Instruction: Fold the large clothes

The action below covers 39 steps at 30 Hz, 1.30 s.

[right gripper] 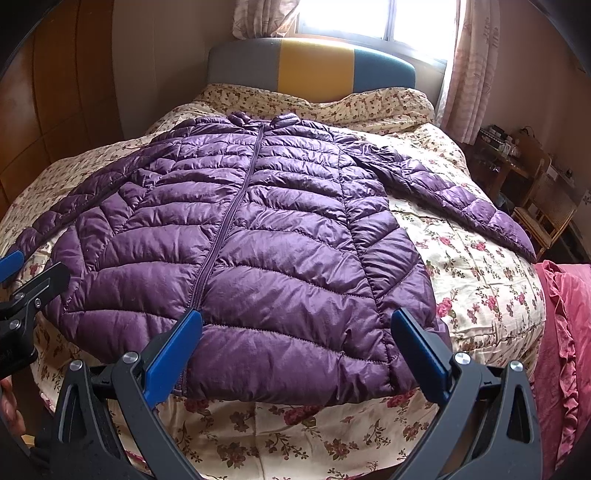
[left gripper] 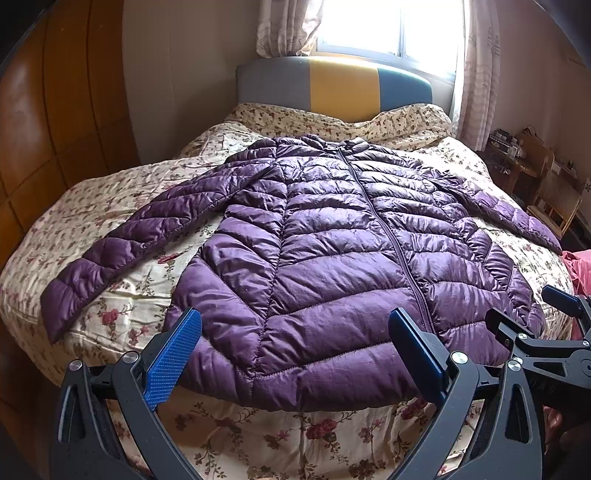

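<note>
A purple puffer jacket (left gripper: pixel 332 236) lies spread flat, front up and zipped, on the bed (left gripper: pixel 122 192), its collar toward the headboard (left gripper: pixel 332 83) and its hem near the foot of the bed. Both sleeves reach out sideways across the flowered quilt.

The left gripper (left gripper: pixel 295 325) hovers over the hem, left of the zip, jaws wide and holding nothing. The right gripper (right gripper: pixel 297 325) hovers over the hem, right of the zip, jaws likewise wide and empty. Whether either one touches the jacket cannot be told from these angles.

The left wrist view shows the whole of the sleeve left of the zip down to its cuff, while the cuff of the other sleeve sits close to the frame edge. In the right wrist view the cuff of the sleeve left of the zip is hidden behind the other gripper at the frame edge. Only the right wrist view shows much of the pink ruffled cloth (right gripper: pixel 565 332) beside the bed; the left wrist view catches just a corner of it.

The window (left gripper: pixel 384 26) above the headboard is blown out white, so nothing beyond it can be made out. A wooden chair (right gripper: pixel 546 210) and small cluttered furniture to the right of the bed are too blurred to identify in detail. Part of a hand (right gripper: pixel 9 402) shows at the right wrist view's left edge.
</note>
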Motion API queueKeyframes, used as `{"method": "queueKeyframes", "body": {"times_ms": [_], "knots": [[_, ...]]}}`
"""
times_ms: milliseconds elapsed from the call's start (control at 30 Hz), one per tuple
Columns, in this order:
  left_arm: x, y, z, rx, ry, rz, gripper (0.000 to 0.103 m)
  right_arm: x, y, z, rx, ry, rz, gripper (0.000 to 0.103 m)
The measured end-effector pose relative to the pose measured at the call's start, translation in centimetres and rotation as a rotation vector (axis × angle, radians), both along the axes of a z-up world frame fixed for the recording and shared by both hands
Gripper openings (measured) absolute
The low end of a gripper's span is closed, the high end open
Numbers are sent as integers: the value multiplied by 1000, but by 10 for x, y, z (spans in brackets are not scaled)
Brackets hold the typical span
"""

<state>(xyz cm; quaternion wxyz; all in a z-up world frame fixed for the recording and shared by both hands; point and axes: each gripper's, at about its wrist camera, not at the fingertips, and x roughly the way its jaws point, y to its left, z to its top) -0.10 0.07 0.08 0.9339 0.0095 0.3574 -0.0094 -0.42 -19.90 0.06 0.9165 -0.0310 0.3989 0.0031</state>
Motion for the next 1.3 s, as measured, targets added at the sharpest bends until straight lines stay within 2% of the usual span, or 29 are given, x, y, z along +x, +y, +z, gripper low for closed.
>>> {"method": "queueKeyframes", "body": {"times_ms": [333, 367, 1300], "knots": [[-3, -8, 2, -2, 2, -1, 100, 2, 1, -2, 0, 9, 4, 101], [1, 2, -1, -1, 1, -2, 100, 2, 1, -3, 1, 11, 5, 101], [13, 11, -4, -5, 14, 38, 100, 17, -20, -12, 36, 42, -32, 101]]}}
